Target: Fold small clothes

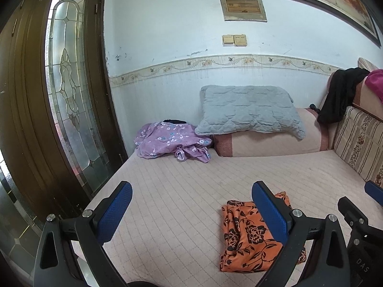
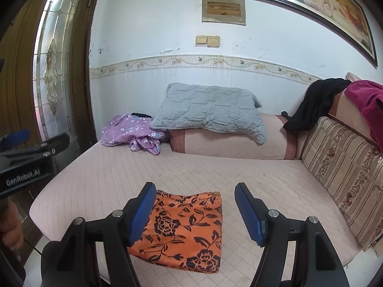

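An orange cloth with black flowers (image 2: 182, 229) lies folded flat near the front edge of the pink bed (image 2: 100, 174). In the left wrist view the same orange cloth (image 1: 246, 236) lies low and right, partly behind the right finger. My left gripper (image 1: 191, 186) hovers open over bare bed, left of the cloth. My right gripper (image 2: 195, 187) hovers open just above the cloth's far edge, holding nothing. A crumpled purple flowered garment (image 1: 167, 141) sits at the bed's far left corner.
A grey quilted pillow (image 2: 210, 112) rests on a pink bolster (image 2: 227, 146) against the wall. A striped cushion (image 2: 342, 174) lines the right side, with black (image 2: 311, 105) and magenta (image 2: 368, 98) clothes draped above. A dark wooden door with leaded glass (image 1: 64, 91) stands left.
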A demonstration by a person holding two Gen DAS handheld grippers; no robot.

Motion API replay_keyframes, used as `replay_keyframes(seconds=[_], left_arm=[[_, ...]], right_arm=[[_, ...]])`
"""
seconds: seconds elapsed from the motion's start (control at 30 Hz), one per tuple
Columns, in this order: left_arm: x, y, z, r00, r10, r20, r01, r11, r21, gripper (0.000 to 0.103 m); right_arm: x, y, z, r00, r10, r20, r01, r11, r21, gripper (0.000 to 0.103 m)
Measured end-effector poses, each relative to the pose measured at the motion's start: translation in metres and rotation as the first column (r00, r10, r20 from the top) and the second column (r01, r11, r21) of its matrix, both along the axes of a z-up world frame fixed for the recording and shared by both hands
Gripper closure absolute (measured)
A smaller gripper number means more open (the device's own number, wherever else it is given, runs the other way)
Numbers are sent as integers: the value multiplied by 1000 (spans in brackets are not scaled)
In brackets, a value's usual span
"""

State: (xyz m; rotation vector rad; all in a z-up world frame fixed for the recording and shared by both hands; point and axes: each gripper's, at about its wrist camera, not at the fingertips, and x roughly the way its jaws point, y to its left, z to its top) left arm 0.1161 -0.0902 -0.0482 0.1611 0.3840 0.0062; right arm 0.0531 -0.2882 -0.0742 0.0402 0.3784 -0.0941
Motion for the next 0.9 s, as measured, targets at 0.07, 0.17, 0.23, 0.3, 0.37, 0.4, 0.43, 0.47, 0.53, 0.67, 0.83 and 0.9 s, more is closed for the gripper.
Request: replay_keyframes(seconds=[0.07, 0.17, 0.23, 0.3, 0.37, 0.4, 0.43, 0.47, 0.53, 0.67, 0.83, 0.9], left_arm=[[1, 0, -2, 1000, -3, -6, 3, 1000, -2, 3], [3, 0, -3, 1000, -9, -11, 9, 1000, -3, 3], [5, 0, -4, 1000, -10, -10, 10, 1000, -3, 3], [6, 0, -5, 1000, -17, -14, 17, 1000, -6, 3], [9, 1, -6, 1000, -16, -18, 16, 1000, -7, 3], [12, 1, -7, 1000, -16, -21, 16, 1000, -8, 3], [13, 2, -8, 1000, -16, -24, 16, 1000, -7, 3], [16, 2, -9, 1000, -13, -26, 13, 1000, -5, 3], [19, 3, -12, 999, -14, -30, 14, 1000, -5, 3], [29, 7, -18, 999, -11, -43, 10, 1000, -13, 3], [40, 13, -22, 999, -2, -54, 1, 1000, -19, 3], [44, 15, -23, 999, 1, -54, -2, 1000, -20, 3]], right_arm=[[0, 0, -2, 1000, -3, -5, 3, 1000, -7, 31], [2, -1, -6, 1000, -10, -23, 10, 1000, -6, 31], [3, -2, -6, 1000, -13, -25, 13, 1000, -1, 31], [4, -4, -7, 1000, -17, -23, 17, 1000, 1, 31], [6, -4, -9, 999, -16, -28, 16, 1000, 0, 31], [8, -4, -10, 999, -16, -31, 16, 1000, -1, 31], [10, -3, -11, 999, -15, -36, 15, 1000, -1, 31], [12, -3, -12, 999, -13, -40, 13, 1000, 0, 31], [16, -2, -15, 999, -10, -46, 10, 1000, 2, 31], [24, 3, -18, 998, -6, -59, 6, 1000, -6, 31], [36, 9, -21, 997, -2, -72, 0, 1000, -22, 31], [40, 10, -22, 997, 0, -78, -2, 1000, -20, 31]])
